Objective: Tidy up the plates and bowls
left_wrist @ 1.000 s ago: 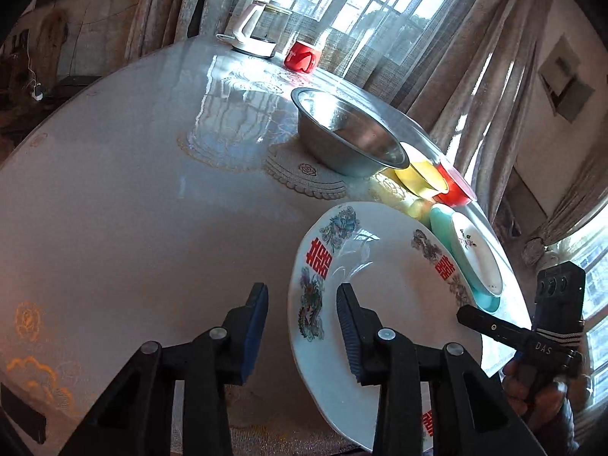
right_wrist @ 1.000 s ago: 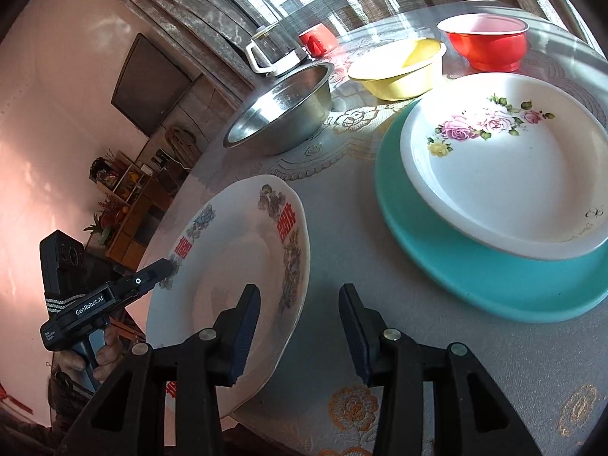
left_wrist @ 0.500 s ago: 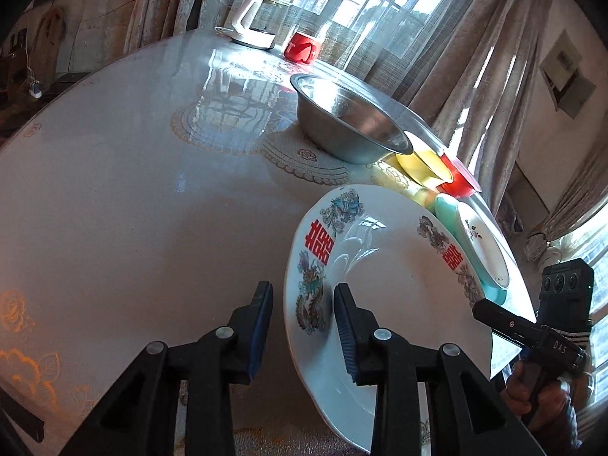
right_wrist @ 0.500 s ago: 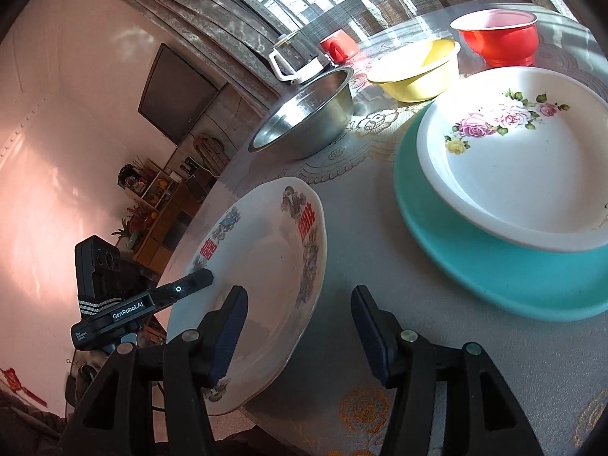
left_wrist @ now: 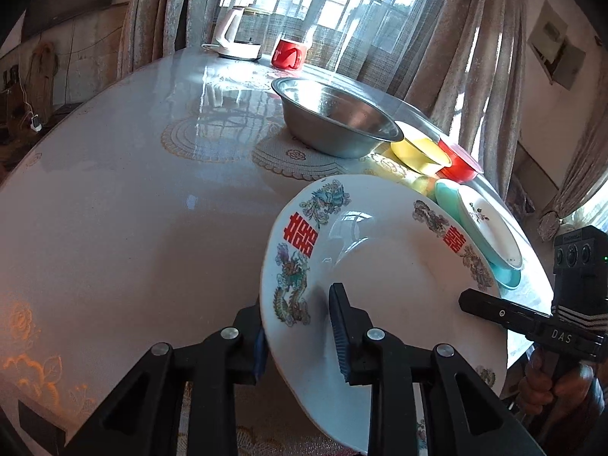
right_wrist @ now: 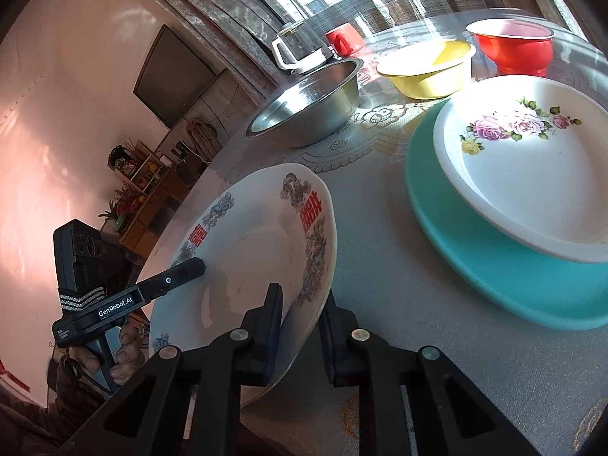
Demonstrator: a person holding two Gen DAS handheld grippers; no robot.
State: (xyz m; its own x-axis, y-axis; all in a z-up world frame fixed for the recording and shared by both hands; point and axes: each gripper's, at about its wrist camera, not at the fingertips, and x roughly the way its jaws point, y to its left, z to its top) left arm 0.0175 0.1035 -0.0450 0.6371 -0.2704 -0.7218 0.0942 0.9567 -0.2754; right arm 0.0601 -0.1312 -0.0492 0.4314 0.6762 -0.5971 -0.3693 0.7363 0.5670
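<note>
A round table under a glossy patterned cloth fills both views, with curtained windows behind it. Near the table's close edge, at lower centre of each frame, sits the white dragon-and-double-happiness plate, tilted. My left gripper straddles its left rim, one pad above and one below, and its jaws are closing on the rim. My right gripper straddles the opposite rim in the same manner, jaws also closing, pads at or very near the porcelain; I cannot tell whether they have contact.

At the right of the right wrist view, a white rose-pattern plate lies stacked on a teal plate. Beyond these stand a steel bowl, a yellow bowl and a red bowl, separate. A white kettle and a red cup occupy the far edge by the window.
</note>
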